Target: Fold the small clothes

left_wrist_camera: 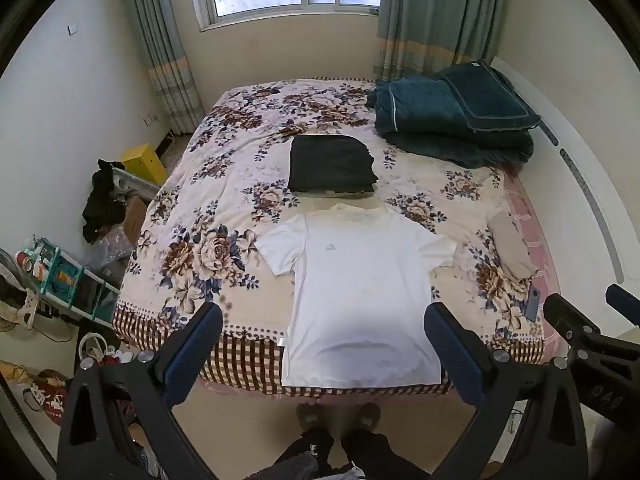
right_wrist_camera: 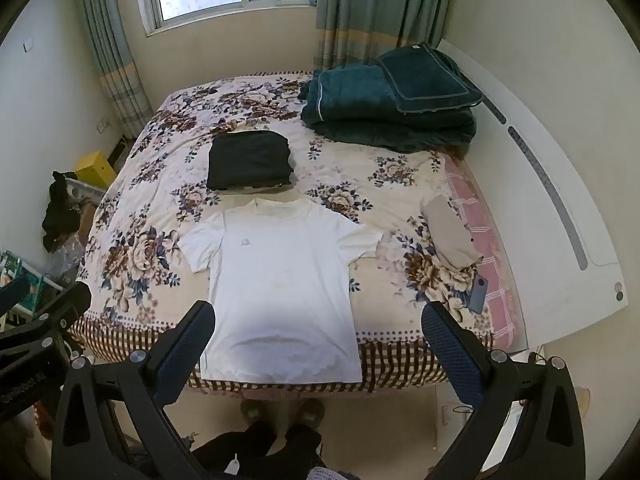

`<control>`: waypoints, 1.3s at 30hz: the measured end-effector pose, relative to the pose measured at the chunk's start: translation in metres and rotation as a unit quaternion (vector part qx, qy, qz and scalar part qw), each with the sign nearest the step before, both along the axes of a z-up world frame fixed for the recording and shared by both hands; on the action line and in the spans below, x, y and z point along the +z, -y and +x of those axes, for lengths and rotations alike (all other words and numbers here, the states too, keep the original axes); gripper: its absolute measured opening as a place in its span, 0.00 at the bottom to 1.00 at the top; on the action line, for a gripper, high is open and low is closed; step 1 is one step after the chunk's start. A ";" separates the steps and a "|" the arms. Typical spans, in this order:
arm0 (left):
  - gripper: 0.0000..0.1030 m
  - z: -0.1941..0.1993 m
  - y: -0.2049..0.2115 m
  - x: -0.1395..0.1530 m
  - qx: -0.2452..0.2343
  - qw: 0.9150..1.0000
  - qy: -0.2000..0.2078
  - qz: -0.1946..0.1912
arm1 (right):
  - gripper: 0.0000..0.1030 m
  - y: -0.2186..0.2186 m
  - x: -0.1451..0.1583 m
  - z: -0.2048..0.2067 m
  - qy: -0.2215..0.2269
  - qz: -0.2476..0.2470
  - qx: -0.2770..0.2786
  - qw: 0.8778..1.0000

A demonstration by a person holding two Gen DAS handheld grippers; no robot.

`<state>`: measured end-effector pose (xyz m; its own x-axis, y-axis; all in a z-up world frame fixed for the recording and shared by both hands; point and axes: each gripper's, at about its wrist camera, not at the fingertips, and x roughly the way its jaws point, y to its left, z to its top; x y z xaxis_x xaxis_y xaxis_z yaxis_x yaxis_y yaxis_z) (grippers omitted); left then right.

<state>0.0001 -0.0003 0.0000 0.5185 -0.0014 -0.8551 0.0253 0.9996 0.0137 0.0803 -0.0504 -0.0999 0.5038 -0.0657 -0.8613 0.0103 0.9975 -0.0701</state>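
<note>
With both the left tongs (left_wrist_camera: 323,322) and right tongs (right_wrist_camera: 318,320) fully open and empty, the white T-shirt (left_wrist_camera: 360,300) lies flat, unfolded, behind it a folded black garment (left_wrist_camera: 331,163) on the bed (left_wrist_camera: 208,240).

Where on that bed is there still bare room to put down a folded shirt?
Left of the folded black garment, the floral bedspread lies bare to its left edge. Another patch sits between the white T-shirt and beige cloth. The far right corner is crowded with the teal blankets.
</note>
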 end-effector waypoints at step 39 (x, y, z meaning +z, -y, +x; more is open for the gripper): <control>1.00 -0.003 0.008 0.017 -0.004 1.000 0.024 -0.012 | 1.00 0.013 0.058 0.025 0.021 -0.003 -0.002 1.000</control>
<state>-0.0031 -0.0084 0.0171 0.5590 -0.0259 -0.8288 0.0325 0.9994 -0.0093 0.1053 -0.0637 -0.0422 0.5396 -0.0725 -0.8388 0.0168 0.9970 -0.0754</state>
